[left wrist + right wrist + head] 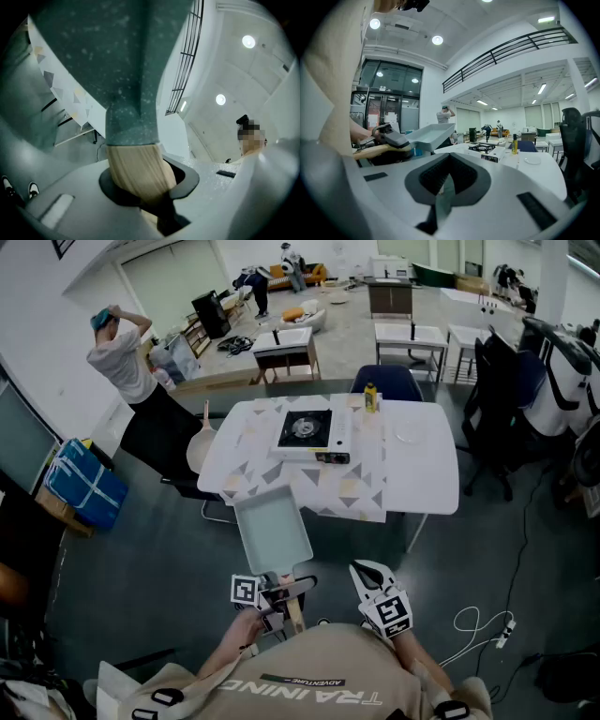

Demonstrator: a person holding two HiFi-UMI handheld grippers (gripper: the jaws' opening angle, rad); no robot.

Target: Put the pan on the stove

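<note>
A grey-green rectangular pan (272, 526) with a wooden handle (294, 611) hangs in the air just short of the near edge of the white table (427, 474). My left gripper (279, 600) is shut on that handle. In the left gripper view the handle (138, 171) runs up between the jaws into the pan's speckled underside (117, 56). A portable gas stove (307, 432) sits on the table's middle, with nothing on its burner. My right gripper (367, 576) hovers to the right of the pan, shut and holding nothing. The right gripper view shows the pan (429, 133) at left and the stove (483, 149) beyond.
A yellow bottle (370, 397) stands at the table's far edge, with a small clear dish (406, 435) to the right of the stove. A blue chair (386, 382) sits behind the table and dark chairs (506, 399) at the right. A person (131, 371) stands at far left. A cable (478, 624) lies on the floor.
</note>
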